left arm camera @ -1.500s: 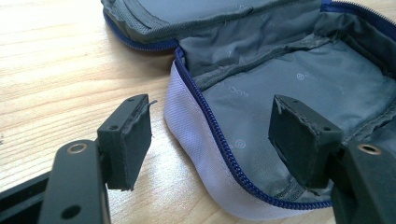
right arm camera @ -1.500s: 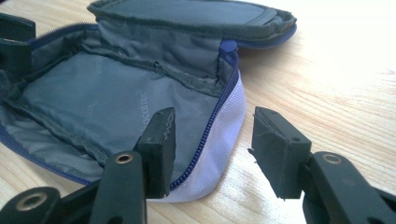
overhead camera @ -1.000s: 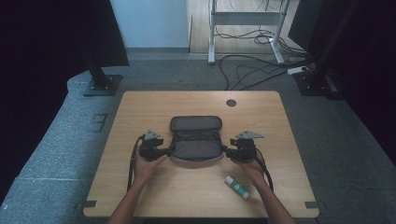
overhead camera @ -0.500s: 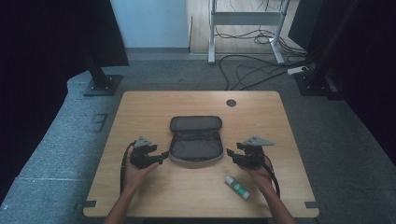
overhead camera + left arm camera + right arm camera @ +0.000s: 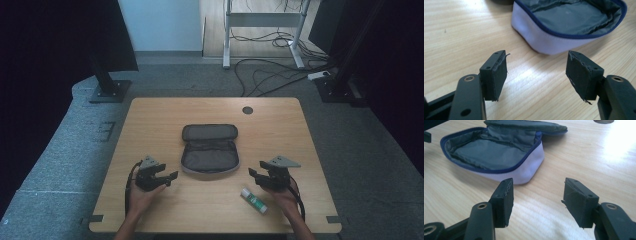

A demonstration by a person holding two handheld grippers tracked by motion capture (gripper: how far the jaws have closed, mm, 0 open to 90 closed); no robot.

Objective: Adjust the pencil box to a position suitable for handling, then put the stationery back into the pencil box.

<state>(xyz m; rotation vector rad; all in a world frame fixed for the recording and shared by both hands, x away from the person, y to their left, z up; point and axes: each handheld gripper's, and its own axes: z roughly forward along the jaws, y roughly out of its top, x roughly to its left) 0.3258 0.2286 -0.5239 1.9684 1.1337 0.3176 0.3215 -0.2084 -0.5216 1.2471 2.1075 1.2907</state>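
With both jaws spread and empty, I hold the left gripper [image 5: 161,177] and right gripper [image 5: 263,175] beside the open pouch [image 5: 209,154] at table centre (glue stick [image 5: 254,199] near right), risking knocking it.

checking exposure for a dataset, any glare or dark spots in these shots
High view: even light on the table, surroundings nearly black. Left gripper view: a soft sheen on the wood between the left claw tips; pouch sharp. Right gripper view: blown-out glare on the wood at upper right, beyond the right claw.
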